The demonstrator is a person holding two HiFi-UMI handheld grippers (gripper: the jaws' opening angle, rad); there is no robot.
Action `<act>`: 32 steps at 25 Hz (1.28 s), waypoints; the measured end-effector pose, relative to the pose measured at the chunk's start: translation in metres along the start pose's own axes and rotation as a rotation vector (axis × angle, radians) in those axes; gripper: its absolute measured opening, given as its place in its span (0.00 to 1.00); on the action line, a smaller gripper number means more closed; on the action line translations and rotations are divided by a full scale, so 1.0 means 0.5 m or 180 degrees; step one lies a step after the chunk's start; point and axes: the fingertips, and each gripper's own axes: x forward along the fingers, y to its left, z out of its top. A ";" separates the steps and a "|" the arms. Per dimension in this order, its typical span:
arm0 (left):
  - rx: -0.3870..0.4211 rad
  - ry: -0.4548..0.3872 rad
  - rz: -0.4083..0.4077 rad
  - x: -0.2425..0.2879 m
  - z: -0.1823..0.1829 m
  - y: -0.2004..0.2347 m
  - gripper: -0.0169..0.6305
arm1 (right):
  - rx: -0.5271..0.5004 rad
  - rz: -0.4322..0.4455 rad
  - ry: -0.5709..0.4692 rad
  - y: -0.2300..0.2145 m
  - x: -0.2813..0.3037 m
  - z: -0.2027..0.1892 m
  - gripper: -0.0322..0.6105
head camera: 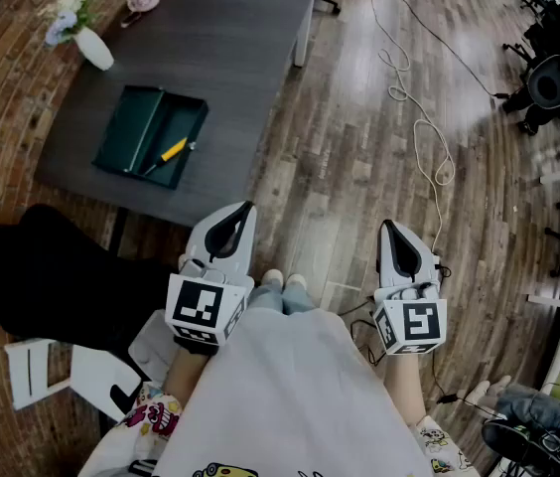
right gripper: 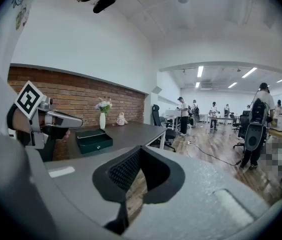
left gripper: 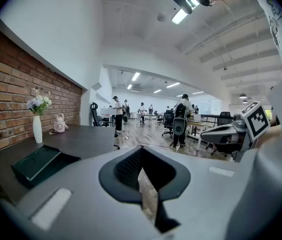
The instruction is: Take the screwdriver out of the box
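Wood-plank floor [head camera: 359, 167]: brown, matte boards with a pale cable snaking across them. I stood on it, short of the table, so the approach had not yet been made.
Dark table [head camera: 230, 48]: flat, grey-black, smooth top on pale legs. Nothing on it looked disturbed.
Green box [head camera: 129, 127]: shallow and rectangular with hard, straight walls, it lay near the table's near edge. Its lid was already folded flat open toward the left edge, so I judged no opening step was left.
Left gripper [head camera: 248, 207]: white moulded shell with black ribbed pads. Its fingers were closed together on nothing, just short of the table's near edge.
Right gripper [head camera: 387, 225]: same build, fingers also pressed together and empty, over the floor and well apart from the table.
Screwdriver [head camera: 169, 153]: slim, with a yellow handle and a thin dark shaft. It lay slantwise inside the box's tray, untouched.
Progress: by my reading nothing was done beyond the open lid. The reach, the grip and the lift-out all remained.
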 end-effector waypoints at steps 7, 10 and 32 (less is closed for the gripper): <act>0.0005 -0.0031 0.0069 0.009 0.002 -0.027 0.03 | 0.0082 0.0012 -0.0046 -0.032 -0.018 -0.006 0.05; -0.0002 -0.0036 0.0085 0.010 0.001 -0.044 0.06 | 0.0098 0.0056 -0.0059 -0.041 -0.030 -0.012 0.10; -0.0065 -0.0106 0.0116 0.120 0.020 0.005 0.16 | 0.0147 0.0234 0.0013 -0.087 0.079 -0.008 0.21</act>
